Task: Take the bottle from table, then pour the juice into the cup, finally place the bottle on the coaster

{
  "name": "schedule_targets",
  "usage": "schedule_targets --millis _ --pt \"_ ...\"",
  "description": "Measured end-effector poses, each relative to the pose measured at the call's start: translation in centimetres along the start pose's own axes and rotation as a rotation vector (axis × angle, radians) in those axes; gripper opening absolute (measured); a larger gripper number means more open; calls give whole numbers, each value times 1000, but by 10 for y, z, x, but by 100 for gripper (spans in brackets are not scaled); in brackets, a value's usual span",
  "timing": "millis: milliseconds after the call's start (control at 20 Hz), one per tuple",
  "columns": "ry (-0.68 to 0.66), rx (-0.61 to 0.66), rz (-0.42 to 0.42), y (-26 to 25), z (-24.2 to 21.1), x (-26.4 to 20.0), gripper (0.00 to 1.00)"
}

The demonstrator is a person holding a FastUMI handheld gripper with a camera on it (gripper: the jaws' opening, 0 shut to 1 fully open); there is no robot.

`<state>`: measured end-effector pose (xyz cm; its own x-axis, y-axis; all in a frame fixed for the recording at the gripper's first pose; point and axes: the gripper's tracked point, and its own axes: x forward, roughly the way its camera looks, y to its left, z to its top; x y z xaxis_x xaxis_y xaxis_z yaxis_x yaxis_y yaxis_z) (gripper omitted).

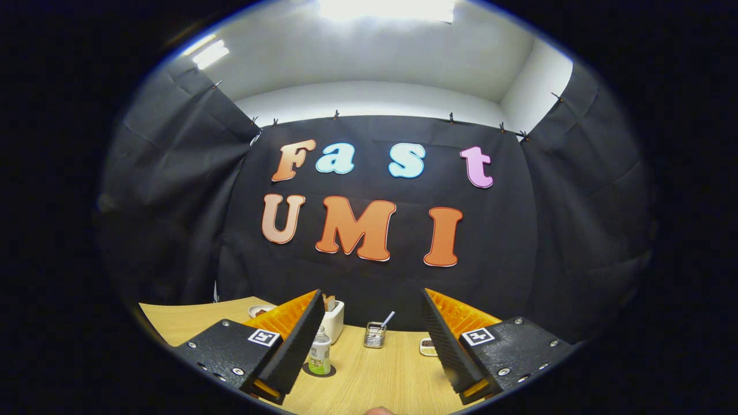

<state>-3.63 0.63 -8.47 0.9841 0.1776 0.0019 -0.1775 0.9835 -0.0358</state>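
Matt wood-grain table (375, 374), clear plastic bottle (319, 353) — wire-mesh metal holder (375, 335)

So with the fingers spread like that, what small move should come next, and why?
Probably nothing more than pulling back. The gripper is open and holds nothing, and the bottle stands upright on the dark coaster, close by the left finger. That looks like the final placement done. Whether the cup was filled cannot be told.
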Motion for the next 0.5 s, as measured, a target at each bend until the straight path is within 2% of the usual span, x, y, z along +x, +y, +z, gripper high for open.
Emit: schedule_targets --millis 500 --pt "-25 35 -1 5 20 -1 99"
